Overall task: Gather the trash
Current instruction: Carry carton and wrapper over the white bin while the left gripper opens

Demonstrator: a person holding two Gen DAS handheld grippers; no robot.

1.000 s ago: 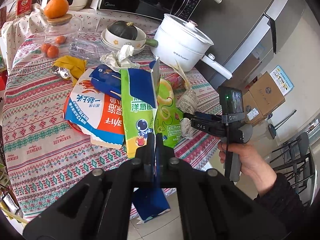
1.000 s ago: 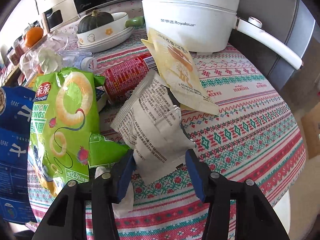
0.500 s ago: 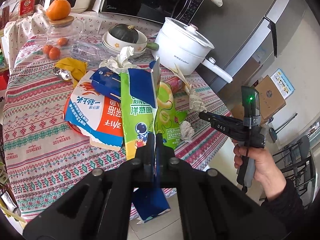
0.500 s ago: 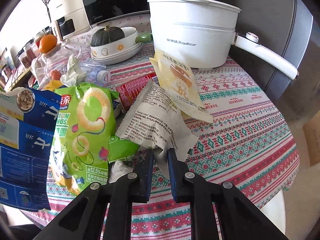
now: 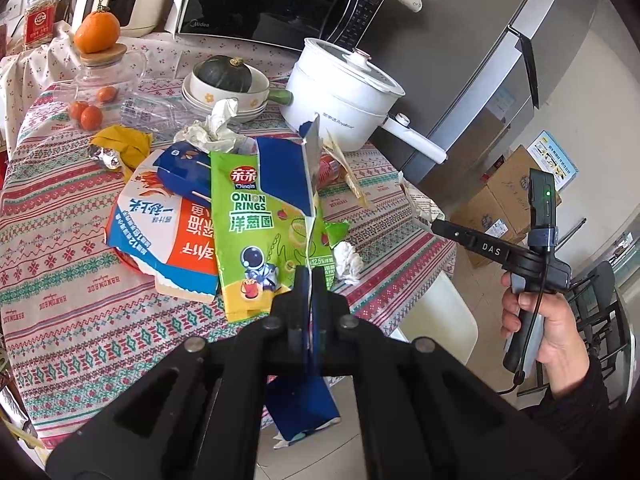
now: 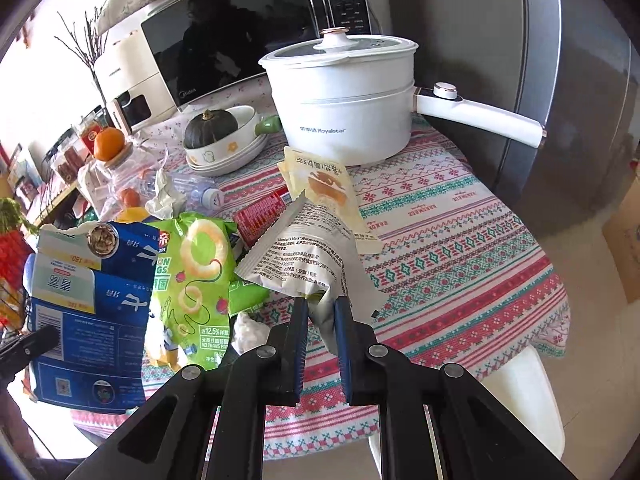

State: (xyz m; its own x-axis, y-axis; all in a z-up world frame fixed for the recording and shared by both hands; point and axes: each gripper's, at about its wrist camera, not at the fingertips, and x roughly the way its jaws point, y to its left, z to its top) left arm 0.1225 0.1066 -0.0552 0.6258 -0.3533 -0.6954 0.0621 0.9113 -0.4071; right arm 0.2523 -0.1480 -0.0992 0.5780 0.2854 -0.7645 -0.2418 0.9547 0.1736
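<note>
Where bowls [image 6: 224, 156] stack, squash [image 6: 210, 128] inside.

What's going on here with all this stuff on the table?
A person is clearing trash off a cluttered table with a handheld gripper in each hand. The left gripper is clamped on a torn blue carton, held up off the table. The right gripper has pinched a white printed wrapper by its lower corner. A green onion rings bag, tissues and other wrappers are not yet collected.
</note>
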